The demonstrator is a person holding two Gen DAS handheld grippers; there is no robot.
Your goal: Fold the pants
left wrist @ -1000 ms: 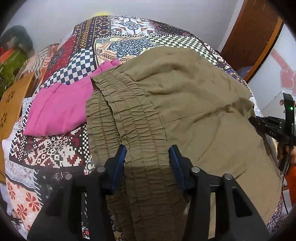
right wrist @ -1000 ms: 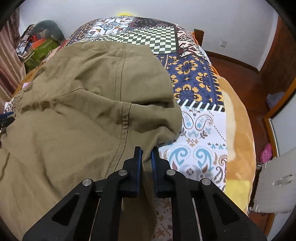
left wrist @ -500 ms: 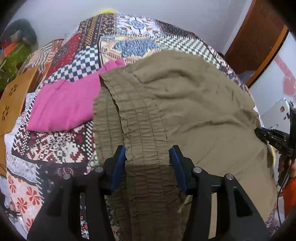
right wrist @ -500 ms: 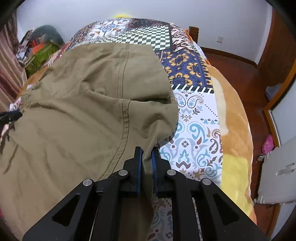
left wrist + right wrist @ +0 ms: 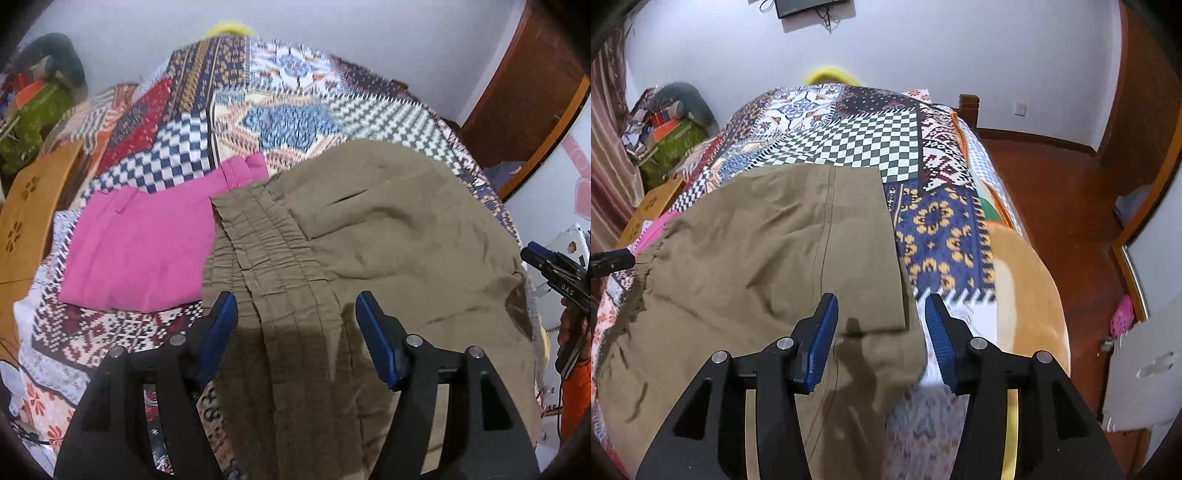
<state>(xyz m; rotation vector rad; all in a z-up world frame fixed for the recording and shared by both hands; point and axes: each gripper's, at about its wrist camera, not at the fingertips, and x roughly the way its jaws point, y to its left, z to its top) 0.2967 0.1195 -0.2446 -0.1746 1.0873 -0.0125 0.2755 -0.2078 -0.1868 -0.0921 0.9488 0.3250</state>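
A patchwork bedspread (image 5: 846,133) of checks, florals and geometric panels covers the bed and serves as the ground for everything else. On it lie the olive pants (image 5: 388,236), folded over so that one layer rests on another; they spread across the near half of the bedspread, their gathered elastic waistband (image 5: 273,254) toward the left side and their leg ends toward the right, where the upper layer's straight hem edge (image 5: 890,236) runs down over the blue-and-yellow floral panel of the bedspread. A long stitched seam runs along the top layer.

A pink garment (image 5: 140,251) lies flat on the bedspread just beside the waistband, its near edge touching or slipping under the olive cloth.

The left gripper (image 5: 295,325) hangs over the waistband with its blue-padded fingers spread wide, holding nothing; the cloth lies below the gap between them. The right gripper (image 5: 881,328) is likewise spread apart above the folded corner of the pants near the hem, gripping nothing, its shadow falling on the fabric. From the left view its dark tip (image 5: 550,266) shows past the far right edge of the pants.
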